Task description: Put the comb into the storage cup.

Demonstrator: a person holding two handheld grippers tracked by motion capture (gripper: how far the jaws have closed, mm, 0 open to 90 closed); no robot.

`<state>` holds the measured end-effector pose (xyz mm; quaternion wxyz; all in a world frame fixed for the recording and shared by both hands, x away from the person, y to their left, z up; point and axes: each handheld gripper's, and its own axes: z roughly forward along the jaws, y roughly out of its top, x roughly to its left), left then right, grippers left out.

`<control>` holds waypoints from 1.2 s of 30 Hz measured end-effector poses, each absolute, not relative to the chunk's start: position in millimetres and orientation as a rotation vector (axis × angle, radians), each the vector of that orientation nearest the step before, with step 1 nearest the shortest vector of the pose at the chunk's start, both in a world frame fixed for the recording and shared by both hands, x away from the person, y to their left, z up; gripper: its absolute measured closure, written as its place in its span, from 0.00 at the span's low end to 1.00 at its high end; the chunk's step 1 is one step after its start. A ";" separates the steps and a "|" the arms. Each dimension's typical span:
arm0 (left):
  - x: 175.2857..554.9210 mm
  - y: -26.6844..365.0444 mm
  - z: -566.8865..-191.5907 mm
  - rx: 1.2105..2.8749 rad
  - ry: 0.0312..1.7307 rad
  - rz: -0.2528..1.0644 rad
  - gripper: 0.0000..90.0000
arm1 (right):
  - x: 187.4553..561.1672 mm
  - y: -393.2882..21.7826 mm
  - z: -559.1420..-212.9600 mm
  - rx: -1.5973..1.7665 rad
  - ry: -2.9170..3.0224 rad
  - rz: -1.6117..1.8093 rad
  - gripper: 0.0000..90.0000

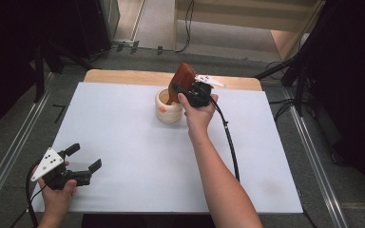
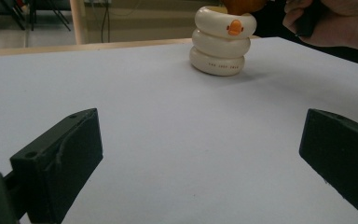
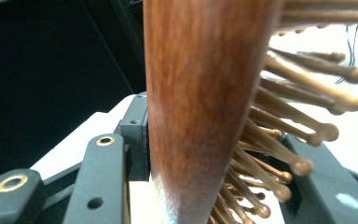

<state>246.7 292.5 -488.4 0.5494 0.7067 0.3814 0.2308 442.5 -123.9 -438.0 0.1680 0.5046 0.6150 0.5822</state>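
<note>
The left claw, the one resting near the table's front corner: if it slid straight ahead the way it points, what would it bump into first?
Probably the cream ring-shaped holder. The left claw faces bare white table, with the holder slightly right of centre; depth is hard to judge.

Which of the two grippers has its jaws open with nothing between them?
The left gripper, at the near left of the white table. Its jaws stand wide apart over bare surface, while the right gripper is closed on the wooden hairbrush at the cream holder.
</note>
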 end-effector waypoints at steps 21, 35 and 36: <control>247.1 292.1 -488.6 1.679 0.898 0.549 0.00 | 446.5 -138.8 -441.2 1.545 1.729 1.636 0.43; 246.8 291.6 -488.6 1.679 0.900 0.551 0.00 | 443.2 -145.1 -433.3 1.528 1.768 1.609 0.15; 247.0 291.8 -488.5 1.680 0.898 0.551 0.00 | 442.5 -145.6 -432.8 1.519 1.780 1.597 0.10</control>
